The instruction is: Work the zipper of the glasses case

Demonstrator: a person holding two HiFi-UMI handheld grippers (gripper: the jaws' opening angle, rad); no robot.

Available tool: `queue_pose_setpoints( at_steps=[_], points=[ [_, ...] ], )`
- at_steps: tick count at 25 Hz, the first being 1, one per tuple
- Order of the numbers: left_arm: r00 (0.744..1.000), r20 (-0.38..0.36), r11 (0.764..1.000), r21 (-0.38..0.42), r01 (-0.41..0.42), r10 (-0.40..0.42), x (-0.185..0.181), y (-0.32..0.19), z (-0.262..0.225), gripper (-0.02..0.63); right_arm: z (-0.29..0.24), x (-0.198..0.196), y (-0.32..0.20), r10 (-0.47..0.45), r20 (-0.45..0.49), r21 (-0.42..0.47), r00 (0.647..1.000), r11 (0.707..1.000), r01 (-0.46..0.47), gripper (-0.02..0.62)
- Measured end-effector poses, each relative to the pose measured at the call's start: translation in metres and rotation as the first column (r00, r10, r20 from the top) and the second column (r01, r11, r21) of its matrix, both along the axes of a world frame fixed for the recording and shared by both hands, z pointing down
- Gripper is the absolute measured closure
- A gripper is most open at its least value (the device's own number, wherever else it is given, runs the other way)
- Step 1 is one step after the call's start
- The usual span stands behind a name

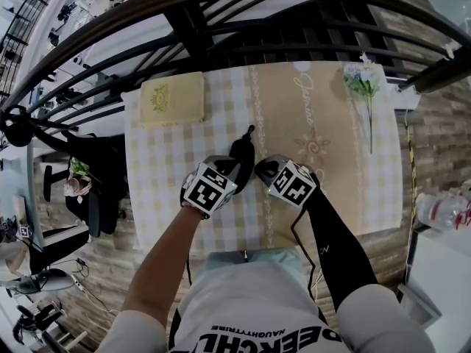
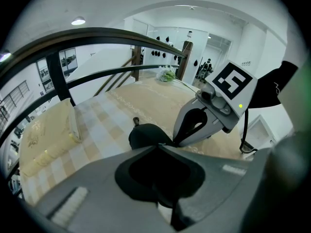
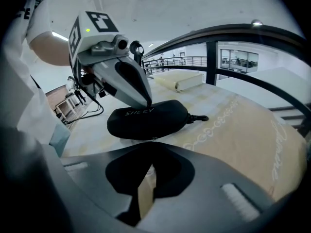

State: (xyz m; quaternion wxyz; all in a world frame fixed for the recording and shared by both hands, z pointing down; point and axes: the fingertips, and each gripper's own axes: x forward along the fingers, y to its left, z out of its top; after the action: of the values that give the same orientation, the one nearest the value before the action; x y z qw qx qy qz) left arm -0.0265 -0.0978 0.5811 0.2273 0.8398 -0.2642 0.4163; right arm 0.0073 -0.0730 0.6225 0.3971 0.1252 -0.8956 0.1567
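Observation:
A black glasses case (image 1: 243, 153) lies on the checked tablecloth, its short loop (image 3: 199, 118) pointing away from me. My left gripper (image 2: 158, 144) is shut, and its fingertips (image 3: 147, 102) rest on the top of the glasses case (image 3: 146, 118). My right gripper (image 3: 154, 141) is shut at the near seam of the case, where a small metal zipper pull (image 3: 153, 139) shows right at its tips. In the left gripper view the right gripper's fingers (image 2: 187, 130) meet the side of the case (image 2: 146, 135). The marker cubes hide most of the case in the head view.
A cream cushion-like box (image 1: 173, 99) lies at the table's far left corner. A sprig of flowers (image 1: 364, 83) lies at the far right. A dark curved railing (image 1: 243, 20) runs beyond the table (image 1: 346, 197). A person's torso is at the near edge.

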Motion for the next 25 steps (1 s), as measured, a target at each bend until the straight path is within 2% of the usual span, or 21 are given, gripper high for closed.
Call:
queue_pose_setpoints(
  at_steps=[3,25],
  points=[
    [1.0,-0.009,1.0,0.001,0.002,-0.002,0.003,0.0,-0.001,0.6,0.001,-0.004,0.013,-0.06,-0.004,0.002,0.998,0.998,0.06,0.566],
    [1.0,-0.02,1.0,0.029,-0.012,0.012,0.003,-0.003,-0.003,0.6,-0.001,-0.015,0.04,-0.067,0.011,-0.02,0.998,0.998,0.067,0.567]
  ],
)
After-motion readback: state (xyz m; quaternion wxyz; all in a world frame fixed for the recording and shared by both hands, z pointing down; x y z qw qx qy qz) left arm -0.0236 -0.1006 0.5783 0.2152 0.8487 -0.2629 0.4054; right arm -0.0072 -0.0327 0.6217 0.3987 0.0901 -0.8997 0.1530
